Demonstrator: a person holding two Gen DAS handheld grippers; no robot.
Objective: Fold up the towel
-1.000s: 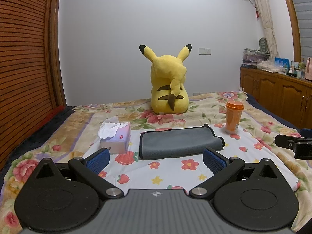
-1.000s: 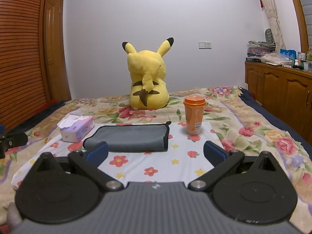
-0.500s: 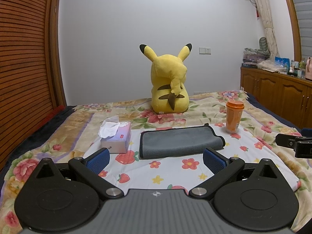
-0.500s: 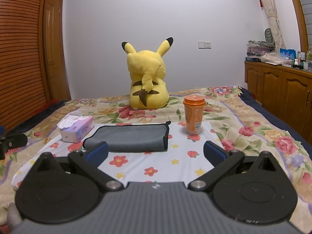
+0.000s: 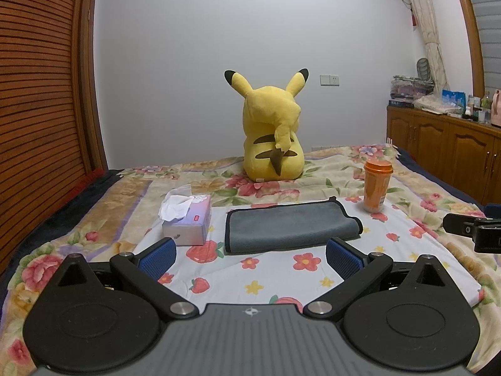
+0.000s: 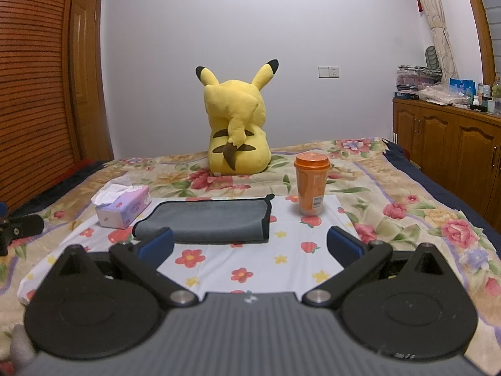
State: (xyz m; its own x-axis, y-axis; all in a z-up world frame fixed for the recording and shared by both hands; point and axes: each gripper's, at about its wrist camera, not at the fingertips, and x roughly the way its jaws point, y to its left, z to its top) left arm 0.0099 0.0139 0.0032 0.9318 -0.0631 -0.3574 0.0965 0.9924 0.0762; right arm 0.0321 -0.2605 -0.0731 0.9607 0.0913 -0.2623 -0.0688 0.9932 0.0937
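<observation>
Left tongs [image 5: 250, 257] and right tongs [image 6: 250, 246] gape wide, empty, short of the towel [image 5: 289, 225], which lies doubled on the bed [image 6: 360, 185]. Any further fold: pinch matching corners, align edges.

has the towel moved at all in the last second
No. The towel lies in the same spot between the tissue box and the cup.

Home bedroom. Bed [image 5: 422, 194] under floral bedspread fills foreground; yellow plush toy [image 5: 273, 134] sits on it by tissue box [image 5: 188, 219]. Wooden slatted wardrobe doors [image 5: 40, 94] at left, wooden sideboard [image 5: 444, 144] with household clutter at right, curtain [image 5: 429, 28] in corner.
</observation>
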